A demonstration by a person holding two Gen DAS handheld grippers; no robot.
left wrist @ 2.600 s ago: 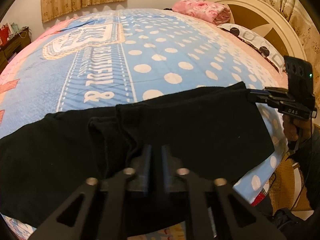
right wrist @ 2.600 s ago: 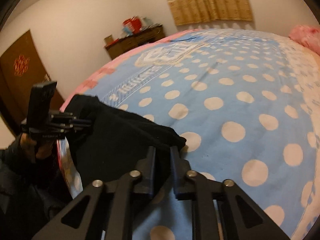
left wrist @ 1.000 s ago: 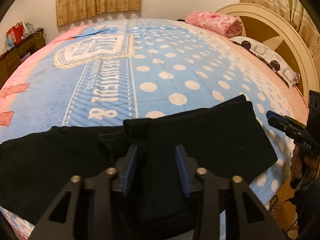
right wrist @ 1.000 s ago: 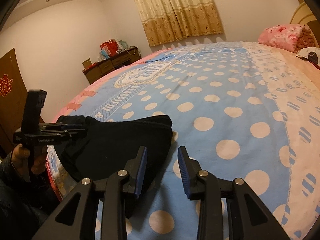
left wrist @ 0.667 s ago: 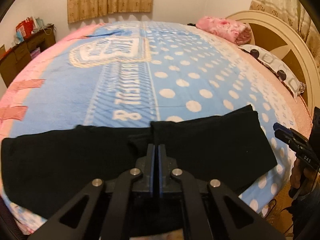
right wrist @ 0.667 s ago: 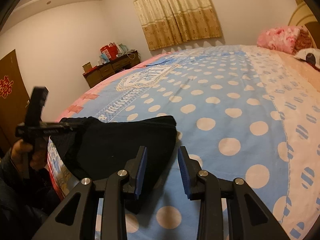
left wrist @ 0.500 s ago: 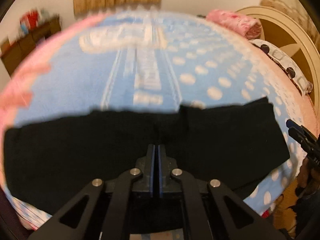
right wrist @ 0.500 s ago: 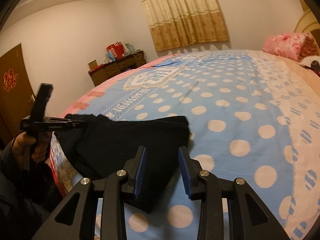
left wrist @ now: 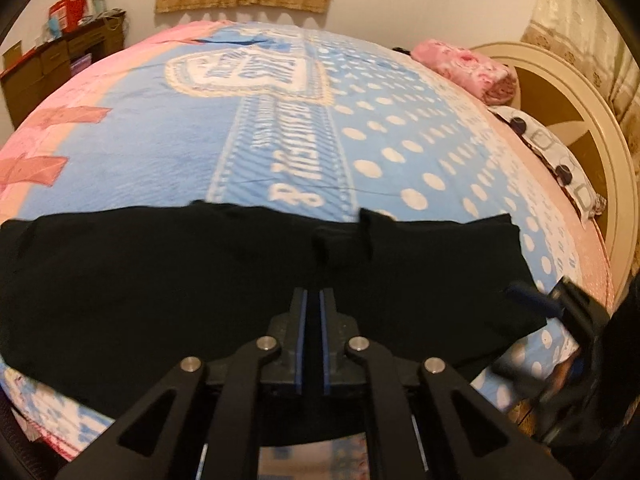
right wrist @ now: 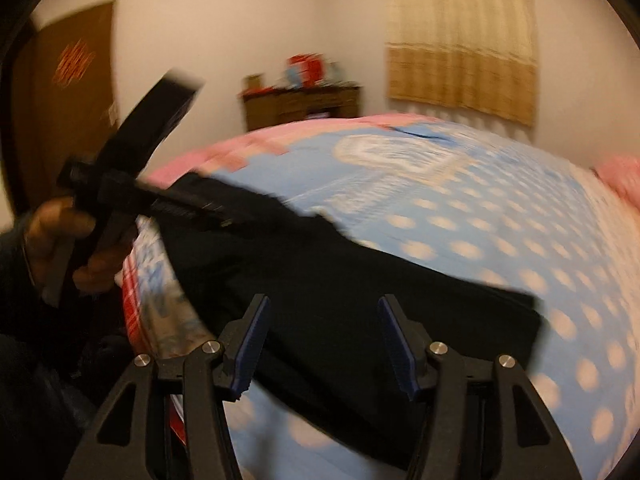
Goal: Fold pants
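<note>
The black pants (left wrist: pixel 200 280) lie folded lengthwise along the near edge of the bed (left wrist: pixel 280 140), with a small ridge of cloth near their middle. My left gripper (left wrist: pixel 311 300) hovers over that middle with its blue pads nearly together. I cannot tell whether any cloth is pinched. In the right wrist view the left gripper (right wrist: pixel 220 218) reaches onto the far part of the pants (right wrist: pixel 360 300). My right gripper (right wrist: pixel 322 308) is over the pants' right end, its jaws opening wide with nothing pressed between them. In the left wrist view the right gripper (left wrist: pixel 524 294) shows blurred at that end.
A folded pink blanket (left wrist: pixel 464 68), a patterned pillow (left wrist: pixel 556 152) and a cream headboard (left wrist: pixel 600 140) lie to the right. A wooden dresser (right wrist: pixel 300 104) stands by the far wall, with a brown door (right wrist: pixel 68 92) on the left. A person's hand (right wrist: pixel 64 236) holds the left gripper.
The left gripper went from open to shut and slid along the pants. The right gripper swung in over the pants' end, rolled, and its jaws spread wider.
</note>
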